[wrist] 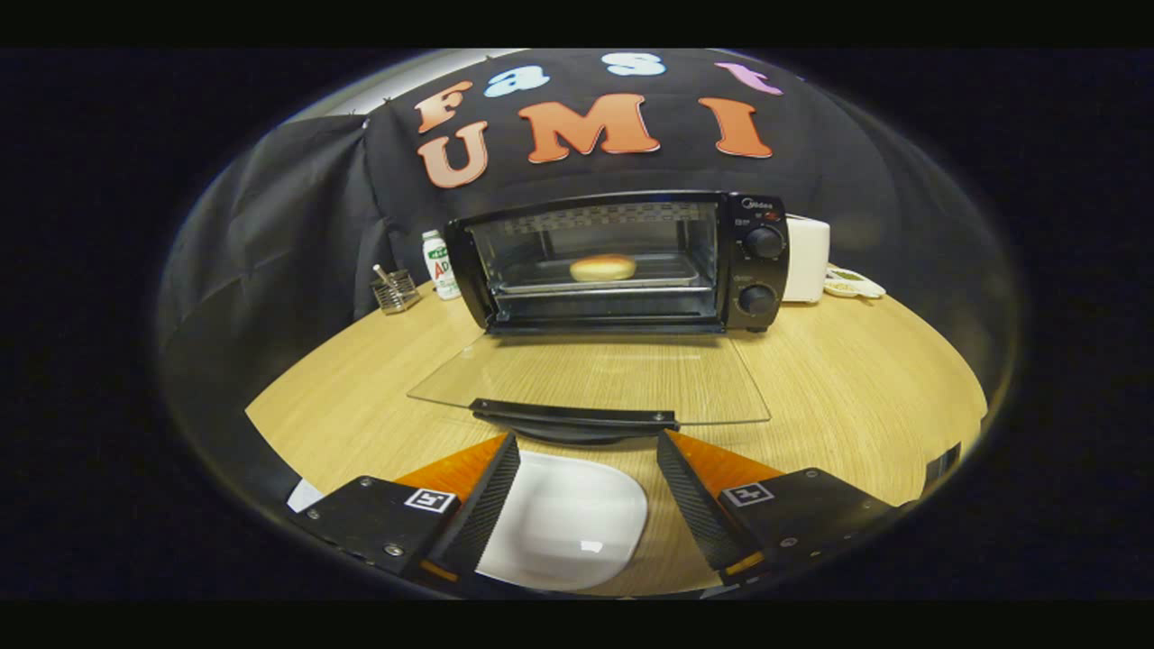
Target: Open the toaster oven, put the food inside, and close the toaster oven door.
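Hovering above the counter (838, 379), the claw (588, 491) is released, its fingers spread wide and grasping nothing. Between them, lower down, lies a white plate (568, 527). Just ahead of the fingertips is the handle (574, 415) of the glass door (595, 379), folded down flat. Beyond it stands the toaster oven (622, 261), with a bun (603, 267) on the tray inside. A bottle (439, 263) and a wire holder (397, 290) sit to the oven's left.

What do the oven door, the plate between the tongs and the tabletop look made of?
Oven door: clear glass; the wood shows through it. Plate: glossy white, likely ceramic, given its highlight. Tabletop: pale wood or laminate with visible grain. Tongs are open.
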Motion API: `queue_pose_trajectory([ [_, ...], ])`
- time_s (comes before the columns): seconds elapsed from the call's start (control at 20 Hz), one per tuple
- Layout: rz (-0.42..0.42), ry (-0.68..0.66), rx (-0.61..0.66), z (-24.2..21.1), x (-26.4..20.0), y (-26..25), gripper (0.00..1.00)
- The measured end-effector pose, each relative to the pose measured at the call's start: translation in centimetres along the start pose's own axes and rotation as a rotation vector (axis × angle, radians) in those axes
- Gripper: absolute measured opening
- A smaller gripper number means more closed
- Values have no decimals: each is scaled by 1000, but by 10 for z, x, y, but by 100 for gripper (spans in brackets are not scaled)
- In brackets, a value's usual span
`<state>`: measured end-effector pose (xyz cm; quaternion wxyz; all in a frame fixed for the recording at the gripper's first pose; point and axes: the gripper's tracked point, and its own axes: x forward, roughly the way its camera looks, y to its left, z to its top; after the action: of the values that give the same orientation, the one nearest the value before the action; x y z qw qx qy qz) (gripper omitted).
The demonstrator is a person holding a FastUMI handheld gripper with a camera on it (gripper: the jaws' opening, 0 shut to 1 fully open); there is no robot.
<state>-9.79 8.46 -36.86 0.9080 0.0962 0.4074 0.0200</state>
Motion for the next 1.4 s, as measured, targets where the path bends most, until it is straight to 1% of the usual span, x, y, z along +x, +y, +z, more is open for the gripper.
queue_pose_trajectory([
  [0.3, -52, 30, 41, 2, 14, -8, 91],
  [0.6, -63, 8, 65, 20, 5, -6, 90],
  [0.85, -74, -10, 45, 27, -2, -7, 90],
  [0.95, -75, -40, 39, 41, -8, -8, 90],
  [1.05, -80, -108, 26, 64, -14, -8, 90],
  [1.15, -119, -170, -38, 87, -13, -12, 88],
  [1.2, -123, -155, -66, 90, -11, -14, 86],
  [1.25, -121, -185, -60, 101, -13, -14, 86],
  [1.3, -109, -212, -39, 113, -8, -14, 92],
  [1.4, -78, -230, 16, 129, -6, -13, 91],
])
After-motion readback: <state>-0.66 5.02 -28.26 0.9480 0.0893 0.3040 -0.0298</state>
